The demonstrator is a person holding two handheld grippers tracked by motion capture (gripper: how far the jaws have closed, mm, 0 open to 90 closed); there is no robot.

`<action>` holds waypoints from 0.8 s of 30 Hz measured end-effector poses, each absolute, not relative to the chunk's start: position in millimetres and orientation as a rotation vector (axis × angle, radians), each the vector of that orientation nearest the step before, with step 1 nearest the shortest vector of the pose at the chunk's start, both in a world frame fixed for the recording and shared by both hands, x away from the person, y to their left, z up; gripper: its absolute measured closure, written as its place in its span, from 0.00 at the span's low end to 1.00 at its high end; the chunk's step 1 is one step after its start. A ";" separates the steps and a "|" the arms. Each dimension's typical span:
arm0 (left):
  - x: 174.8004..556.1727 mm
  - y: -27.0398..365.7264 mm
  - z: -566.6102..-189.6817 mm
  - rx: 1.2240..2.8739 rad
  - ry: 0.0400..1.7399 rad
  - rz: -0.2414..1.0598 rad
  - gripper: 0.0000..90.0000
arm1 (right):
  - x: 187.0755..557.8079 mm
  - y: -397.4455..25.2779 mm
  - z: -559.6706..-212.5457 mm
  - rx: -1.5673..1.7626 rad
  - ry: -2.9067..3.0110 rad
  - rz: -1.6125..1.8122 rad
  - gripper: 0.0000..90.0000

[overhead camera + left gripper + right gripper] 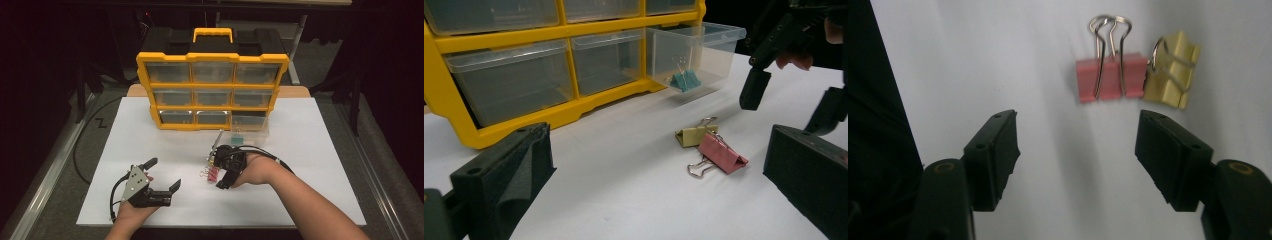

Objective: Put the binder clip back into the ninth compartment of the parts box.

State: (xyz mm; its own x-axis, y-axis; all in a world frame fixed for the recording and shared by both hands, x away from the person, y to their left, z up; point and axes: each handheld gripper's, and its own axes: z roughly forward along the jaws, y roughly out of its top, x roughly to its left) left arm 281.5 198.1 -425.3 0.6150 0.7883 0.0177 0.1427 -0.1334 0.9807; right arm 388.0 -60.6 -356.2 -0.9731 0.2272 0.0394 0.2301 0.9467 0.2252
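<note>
Right gripper view, right tongs [1078,150] wide above pink clip [1108,75], yellow clip [1172,70] adj., left tongs [162,175] wide too.

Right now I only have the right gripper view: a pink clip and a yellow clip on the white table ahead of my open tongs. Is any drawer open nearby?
Observer: Yes. The bottom right drawer of the yellow organiser is pulled out, beyond the pink clip.
Operator: Anything in that drawer?
Observer: One teal clip lies inside it.
Operator: Where are the left tongs?
Observer: The left tongs are low over the table, open, holding nothing, and apart from the pink clip.
</note>
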 end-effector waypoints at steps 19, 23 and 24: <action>281.9 198.1 -425.5 1.635 0.784 0.667 0.00 | 401.6 -23.5 -350.6 -0.300 -3.114 -0.406 0.57; 281.7 198.5 -425.5 1.634 0.783 0.667 0.00 | 403.1 -19.2 -353.9 -0.297 -3.121 -0.395 0.59; 281.6 198.6 -425.4 1.633 0.782 0.666 0.00 | 404.5 -17.4 -356.5 -0.293 -3.132 -0.377 0.59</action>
State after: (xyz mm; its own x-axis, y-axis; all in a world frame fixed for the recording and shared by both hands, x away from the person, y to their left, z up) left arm 281.6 198.6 -425.4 0.6172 0.7867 0.0149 0.1406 -0.1289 0.9816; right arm 404.5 -17.4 -356.5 -0.9826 0.1858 -0.0047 0.1794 0.9546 0.2377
